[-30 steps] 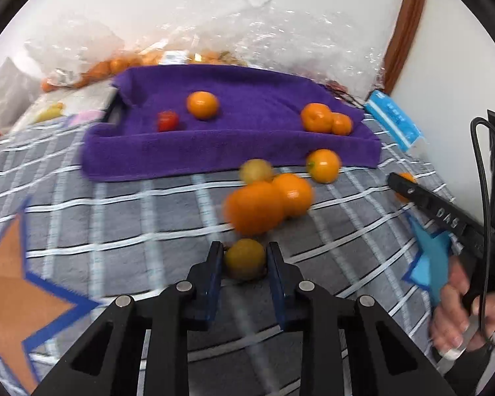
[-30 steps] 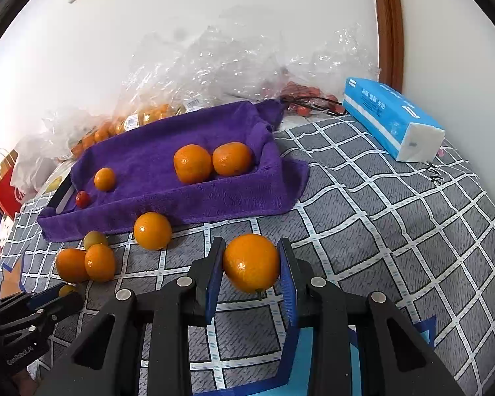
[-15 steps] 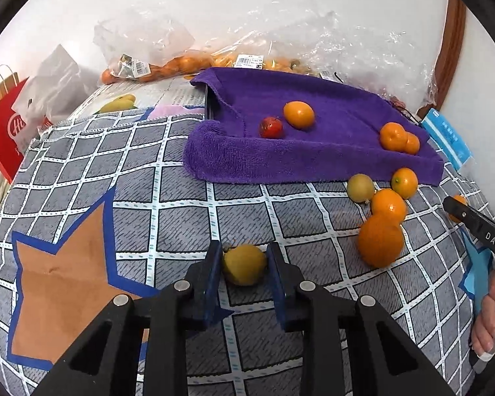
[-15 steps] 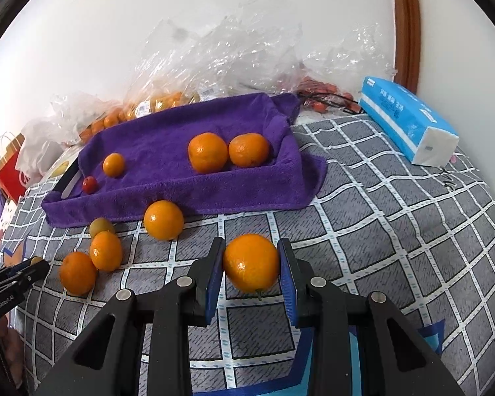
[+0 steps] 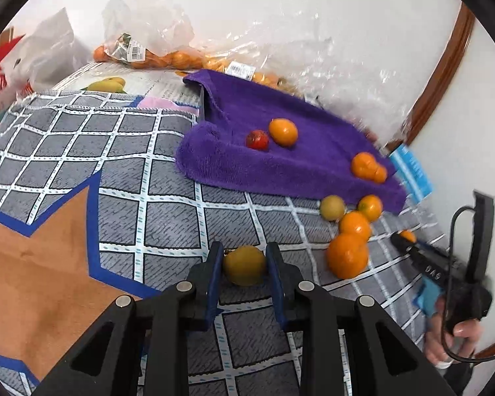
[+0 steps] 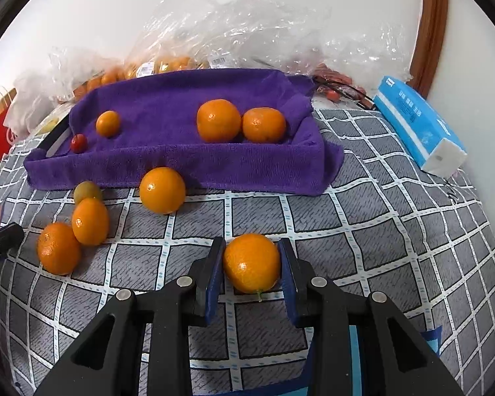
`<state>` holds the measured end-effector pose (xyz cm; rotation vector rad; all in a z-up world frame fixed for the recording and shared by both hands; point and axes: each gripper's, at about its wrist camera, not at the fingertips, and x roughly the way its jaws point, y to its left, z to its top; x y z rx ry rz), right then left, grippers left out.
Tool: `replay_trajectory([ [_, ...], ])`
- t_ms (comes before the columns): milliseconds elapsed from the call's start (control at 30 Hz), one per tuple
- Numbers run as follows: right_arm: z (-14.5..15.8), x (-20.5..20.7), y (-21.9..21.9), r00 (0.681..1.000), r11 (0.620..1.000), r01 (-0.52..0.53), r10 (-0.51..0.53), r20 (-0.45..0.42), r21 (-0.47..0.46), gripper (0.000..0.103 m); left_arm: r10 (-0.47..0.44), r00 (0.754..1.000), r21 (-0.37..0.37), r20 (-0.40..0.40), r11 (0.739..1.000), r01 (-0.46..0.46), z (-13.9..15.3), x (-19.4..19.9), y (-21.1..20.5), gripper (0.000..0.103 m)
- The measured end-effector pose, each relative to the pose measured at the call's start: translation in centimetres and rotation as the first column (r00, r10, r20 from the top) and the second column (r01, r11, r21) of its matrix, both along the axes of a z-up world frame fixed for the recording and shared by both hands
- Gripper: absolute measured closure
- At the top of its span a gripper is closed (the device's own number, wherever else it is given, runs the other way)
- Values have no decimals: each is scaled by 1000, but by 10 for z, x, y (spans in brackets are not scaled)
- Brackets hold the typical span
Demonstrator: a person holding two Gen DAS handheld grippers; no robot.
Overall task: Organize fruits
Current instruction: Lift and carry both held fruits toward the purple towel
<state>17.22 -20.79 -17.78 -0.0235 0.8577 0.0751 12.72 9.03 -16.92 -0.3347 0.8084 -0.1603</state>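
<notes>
My left gripper has its fingers clenched on a small yellow-green oval fruit, carried above the grey checked blanket. My right gripper is clamped on a round orange mandarin, its stem end pointing down. The folded purple towel tray sits at twelve o'clock from the right fingers, with two large mandarins in its right end and a small orange fruit and a red cherry tomato at its left. Four loose fruits lie at ten o'clock on the blanket. The risks I see: both skins are smooth and rounded, so a tilt could squirt either one out; and the towel wall is soft, so a low release could catch it and send the mandarin rolling back out.
</notes>
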Motion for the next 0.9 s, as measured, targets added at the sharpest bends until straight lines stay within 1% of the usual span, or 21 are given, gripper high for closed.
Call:
replay_trajectory([
  [100,4,-4,-3,1000,1000,0,-1,29,23,71,17,1000,15,7,1000,-17,2,-1,-2,78],
  [267,9,-9,-6,998,998,-11,7,66,61,71,37,999,-12,26,999,-37,3,-3,4,78],
  [367,13,-12,-8,996,996,-17,9,89,86,71,55,998,-10,27,998,-55,3,-4,5,78],
  [533,19,-19,-13,990,992,-14,-3,140,124,71,59,998,-11,33,998,-59,4,-5,7,78],
  [633,22,-23,-15,986,991,-15,-7,166,134,71,68,997,-8,45,998,-68,6,-7,8,78],
  [800,25,-27,-11,980,992,-26,1,198,123,71,78,995,-3,61,997,-78,8,-9,8,78],
  [900,29,-33,-11,973,987,-63,27,231,146,71,85,993,2,81,996,-86,11,-12,8,78],
])
